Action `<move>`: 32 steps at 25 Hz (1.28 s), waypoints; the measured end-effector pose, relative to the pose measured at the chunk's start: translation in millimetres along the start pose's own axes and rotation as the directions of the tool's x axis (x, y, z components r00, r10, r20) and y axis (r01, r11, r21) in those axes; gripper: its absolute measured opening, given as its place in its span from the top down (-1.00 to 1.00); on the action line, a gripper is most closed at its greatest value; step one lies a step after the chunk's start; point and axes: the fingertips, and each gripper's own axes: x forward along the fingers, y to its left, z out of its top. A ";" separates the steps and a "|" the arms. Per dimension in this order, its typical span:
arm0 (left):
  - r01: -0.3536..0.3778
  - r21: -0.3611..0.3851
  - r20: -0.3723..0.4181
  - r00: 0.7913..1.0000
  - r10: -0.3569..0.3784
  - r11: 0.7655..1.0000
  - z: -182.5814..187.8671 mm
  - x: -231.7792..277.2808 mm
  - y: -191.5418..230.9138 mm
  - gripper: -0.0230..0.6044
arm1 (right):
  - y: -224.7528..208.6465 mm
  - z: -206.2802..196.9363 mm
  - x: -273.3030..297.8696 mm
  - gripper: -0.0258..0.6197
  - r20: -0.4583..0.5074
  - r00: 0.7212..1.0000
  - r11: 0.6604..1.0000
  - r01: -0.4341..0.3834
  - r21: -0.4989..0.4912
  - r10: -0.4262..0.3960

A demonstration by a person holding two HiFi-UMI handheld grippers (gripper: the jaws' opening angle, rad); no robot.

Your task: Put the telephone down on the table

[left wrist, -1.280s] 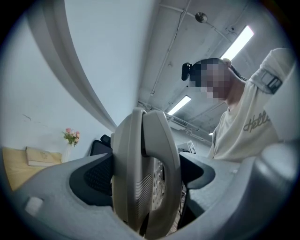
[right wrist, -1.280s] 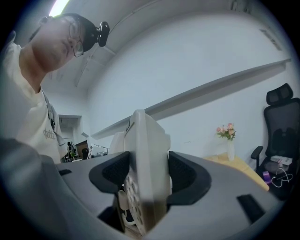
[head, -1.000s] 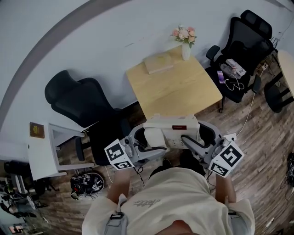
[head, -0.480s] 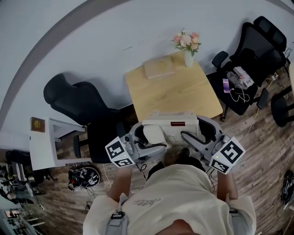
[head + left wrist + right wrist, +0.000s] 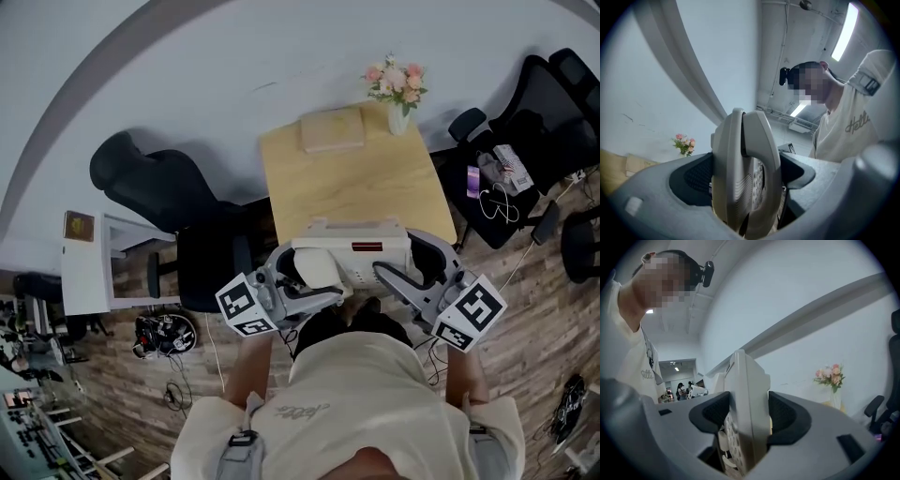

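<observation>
Shirt [image 5: 855,126]: script print on the chest, left gripper view. The letters "Hell" are legible; what follows them is not. In the head view the same print is upside down and too small to read.

Telephone [image 5: 352,255]: small red label on its upper face, print too small to read.

Left cube [image 5: 246,306], right cube [image 5: 469,313]: black-and-white square marker patterns only, no letters or numbers.

No other readable text.

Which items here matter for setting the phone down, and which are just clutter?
Job: telephone, clamped at its ends by left gripper and right gripper; wooden table, the landing spot.
Lying about: vase of flowers and flat tan box on the table; black office chair; white side stand.
</observation>
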 end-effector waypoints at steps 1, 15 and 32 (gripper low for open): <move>-0.007 0.001 -0.001 1.000 0.007 1.000 -0.5 0.1 0.8 -0.39 | -1.0 -0.5 0.7 0.16 0.000 1.000 1.000 -0.007 0.002 0.007; -0.020 -0.036 0.020 1.000 0.021 0.999 15.4 1.2 70.7 -0.39 | -46.7 7.7 57.4 0.16 -0.041 0.999 1.000 -0.014 0.022 0.015; -0.024 0.000 0.073 0.997 0.024 1.000 87.0 -47.5 177.6 -0.41 | -71.0 43.5 189.2 0.16 -0.053 0.997 0.998 -0.065 -0.007 0.065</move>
